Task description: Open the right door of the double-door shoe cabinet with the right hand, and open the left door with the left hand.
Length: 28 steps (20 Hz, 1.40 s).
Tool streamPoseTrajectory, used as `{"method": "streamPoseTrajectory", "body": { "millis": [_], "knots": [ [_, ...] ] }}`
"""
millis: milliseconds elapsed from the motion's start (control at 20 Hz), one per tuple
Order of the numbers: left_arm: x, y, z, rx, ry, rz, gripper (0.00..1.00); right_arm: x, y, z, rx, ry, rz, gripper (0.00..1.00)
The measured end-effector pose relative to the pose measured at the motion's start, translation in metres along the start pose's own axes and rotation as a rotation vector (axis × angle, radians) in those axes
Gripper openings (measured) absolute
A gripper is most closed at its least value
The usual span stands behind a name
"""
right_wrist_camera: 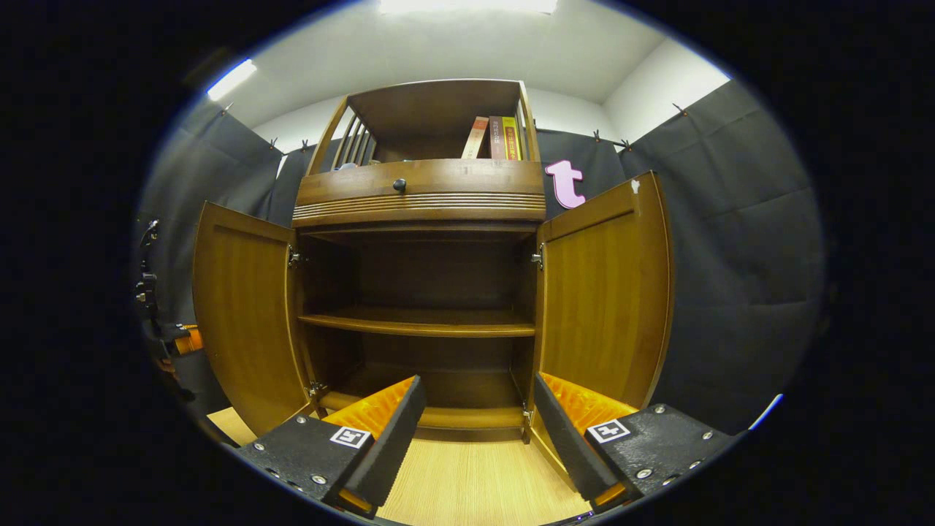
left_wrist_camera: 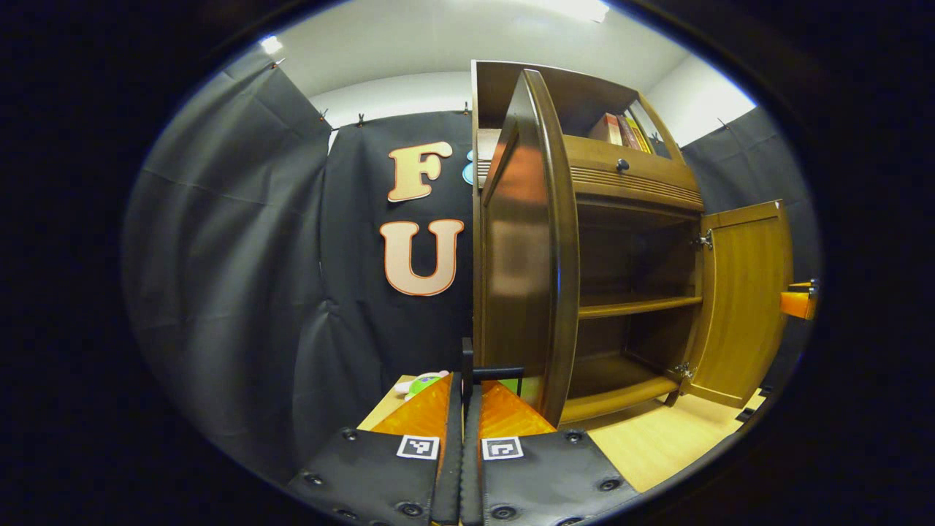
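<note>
The brown wooden shoe cabinet (right_wrist_camera: 420, 197) stands straight ahead in the right gripper view with both doors swung wide. Its left door (right_wrist_camera: 245, 321) and right door (right_wrist_camera: 606, 292) show their inner faces. My right gripper (right_wrist_camera: 478, 387) is open in front of the bare lower shelf, touching nothing. In the left gripper view the left door (left_wrist_camera: 522, 256) is seen nearly edge-on, and my left gripper (left_wrist_camera: 464, 394) is shut on that door's thin dark handle (left_wrist_camera: 497, 372). The right door (left_wrist_camera: 745, 292) stands open at the far right, with part of the other gripper (left_wrist_camera: 800, 301) beside it.
A middle shelf (right_wrist_camera: 416, 321) crosses the empty cabinet interior. Above it is a drawer with a dark knob (right_wrist_camera: 399, 185), and books (right_wrist_camera: 497, 139) stand on the top shelf. A small green and pink toy (left_wrist_camera: 424, 381) lies on the light wooden surface (right_wrist_camera: 475, 475).
</note>
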<state>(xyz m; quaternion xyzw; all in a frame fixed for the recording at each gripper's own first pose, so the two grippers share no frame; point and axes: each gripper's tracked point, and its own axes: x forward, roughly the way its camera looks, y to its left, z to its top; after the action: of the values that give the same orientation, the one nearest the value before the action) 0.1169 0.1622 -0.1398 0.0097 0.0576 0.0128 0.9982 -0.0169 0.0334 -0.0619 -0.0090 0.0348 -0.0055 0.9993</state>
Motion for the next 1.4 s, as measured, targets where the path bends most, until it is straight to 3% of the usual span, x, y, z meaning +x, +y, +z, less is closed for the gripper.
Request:
{"method": "streamPoseTrajectory", "body": {
  "millis": [200,250,300,400,450,550,600,650,800,850,900,1050,1200,1400],
  "knots": [
    [0.001,0.018,0.002,0.029,-0.014,-0.095,0.08,0.002,0.01,0.0,-0.017,-0.005,-0.011,0.92],
    [0.004,0.027,0.002,0.018,-0.013,-0.117,0.0,0.003,0.013,0.0,-0.014,-0.005,-0.014,0.92],
    [0.007,0.034,0.001,0.008,-0.01,-0.139,0.07,0.003,0.014,-0.001,-0.01,-0.003,-0.014,0.92],
    [0.008,0.042,0.0,0.007,-0.013,-0.177,0.08,0.004,0.017,-0.003,-0.009,0.002,-0.017,0.92],
    [0.009,0.045,0.0,0.011,-0.017,-0.194,0.14,0.004,0.018,-0.004,-0.011,0.005,-0.017,0.92],
    [0.007,0.041,0.0,0.027,-0.031,-0.216,0.13,0.005,0.02,-0.005,-0.012,0.009,-0.012,0.92],
    [0.007,0.041,0.001,0.035,-0.036,-0.222,0.13,0.005,0.021,-0.006,-0.01,0.011,-0.008,1.0],
    [0.006,0.042,0.0,0.042,-0.041,-0.225,0.13,0.005,0.022,-0.007,-0.008,0.013,-0.004,0.92],
    [-0.001,0.045,0.004,0.042,-0.042,-0.212,0.13,0.008,0.026,-0.006,-0.009,0.012,0.016,0.93],
    [-0.007,0.045,0.003,0.037,-0.04,-0.207,0.11,0.009,0.027,-0.005,-0.011,0.011,0.024,1.0],
    [-0.017,0.047,0.002,0.035,-0.036,-0.194,0.13,0.012,0.027,-0.005,-0.011,0.009,0.032,0.93],
    [-0.06,0.053,0.014,0.048,-0.048,-0.149,0.13,0.018,0.026,-0.004,0.002,0.006,0.061,0.92],
    [-0.085,0.038,0.034,0.029,-0.066,-0.124,0.13,0.025,0.025,-0.004,0.015,0.006,0.098,0.92],
    [-0.093,-0.017,0.057,-0.004,-0.083,-0.146,0.11,0.028,0.022,-0.005,0.015,0.004,0.149,0.92]
  ]
}}
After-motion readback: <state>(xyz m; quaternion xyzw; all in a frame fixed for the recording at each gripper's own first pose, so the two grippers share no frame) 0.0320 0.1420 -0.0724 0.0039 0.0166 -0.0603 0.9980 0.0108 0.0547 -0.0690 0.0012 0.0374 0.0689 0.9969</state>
